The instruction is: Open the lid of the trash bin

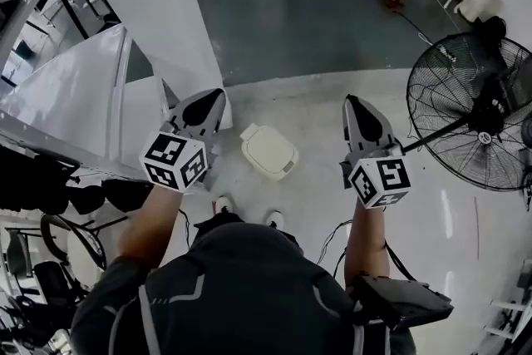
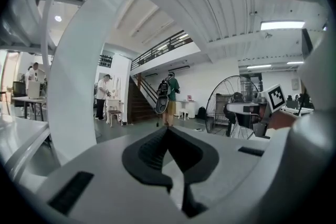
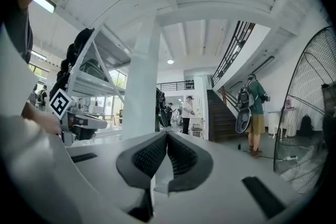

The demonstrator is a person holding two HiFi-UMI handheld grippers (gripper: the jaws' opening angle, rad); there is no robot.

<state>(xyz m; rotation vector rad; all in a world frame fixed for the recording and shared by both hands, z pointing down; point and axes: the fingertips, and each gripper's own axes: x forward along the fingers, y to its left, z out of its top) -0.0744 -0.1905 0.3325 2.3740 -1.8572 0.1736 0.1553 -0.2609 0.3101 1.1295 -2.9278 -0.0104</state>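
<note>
A small cream trash bin (image 1: 269,150) stands on the floor ahead of the person's feet, its lid down. My left gripper (image 1: 218,96) is held up to the bin's left and my right gripper (image 1: 349,101) to its right, both well above it and level with each other. Both point forward, away from the bin. In the left gripper view the left gripper (image 2: 167,129) has its jaws together with nothing between them. The right gripper (image 3: 167,135) is shut and empty too. Neither gripper view shows the bin.
A white pillar (image 1: 158,4) and white shelving (image 1: 75,96) stand at the left. A large black floor fan (image 1: 474,108) is at the right. A person with a backpack (image 2: 169,98) stands far ahead by a staircase (image 3: 226,115). Dark equipment (image 1: 50,187) lies at the lower left.
</note>
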